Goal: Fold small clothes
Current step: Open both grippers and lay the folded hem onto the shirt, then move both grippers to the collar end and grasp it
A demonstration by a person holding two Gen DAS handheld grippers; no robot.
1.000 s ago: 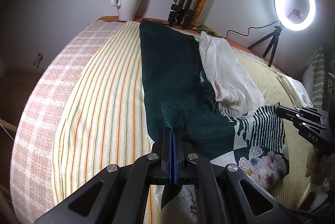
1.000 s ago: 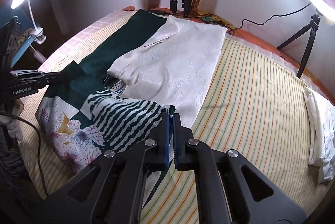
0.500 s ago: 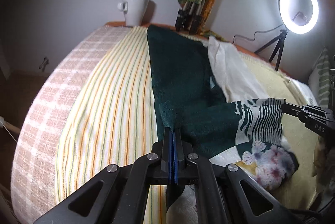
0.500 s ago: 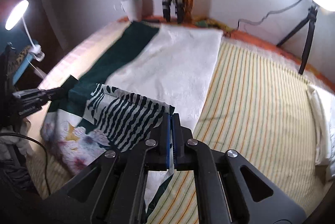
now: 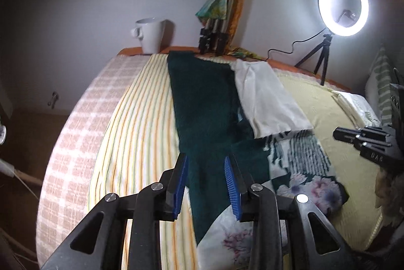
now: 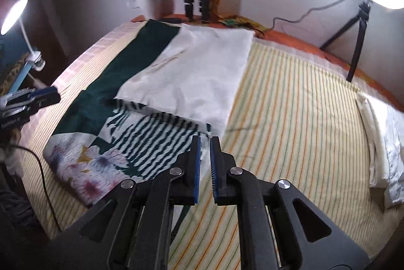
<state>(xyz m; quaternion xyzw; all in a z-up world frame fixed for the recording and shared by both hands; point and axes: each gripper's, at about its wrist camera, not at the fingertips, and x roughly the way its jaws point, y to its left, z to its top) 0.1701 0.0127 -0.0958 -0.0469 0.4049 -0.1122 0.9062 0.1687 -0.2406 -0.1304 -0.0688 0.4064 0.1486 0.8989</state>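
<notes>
The left gripper [image 5: 205, 164] has just been opening: its blue-padded jaws now stand apart above the dark green part of the garment, with the cloth showing in the gap but not pinched by either pad. The right gripper [image 6: 205, 141] shows only a thin slit between its blue pads, and nothing sits in that slit; the striped corner of the cloth lies just beyond its left fingertip, apart from it as far as the blurred picture shows. The small garment [image 6: 106, 98], made of dark green fabric with a green-and-white striped panel and a pale flowered panel, lies flat on the yellow striped cloth covering the surface [image 6: 298, 103], its near end folded so the striped panel [image 6: 156, 138] overlaps the lower edge of the white fabric piece [image 6: 202, 68] spread beside the green strip. A folded white cloth [image 6: 383, 143] rests well apart at the right edge. At the far side stand a white ceramic mug [image 5: 151, 35], a folded tripod draped with colourful cloth [image 5: 222, 4], and a lit ring light on a small black tripod [image 5: 342, 3]. A lit white clip lamp [image 6: 15, 15] stands at the left.
</notes>
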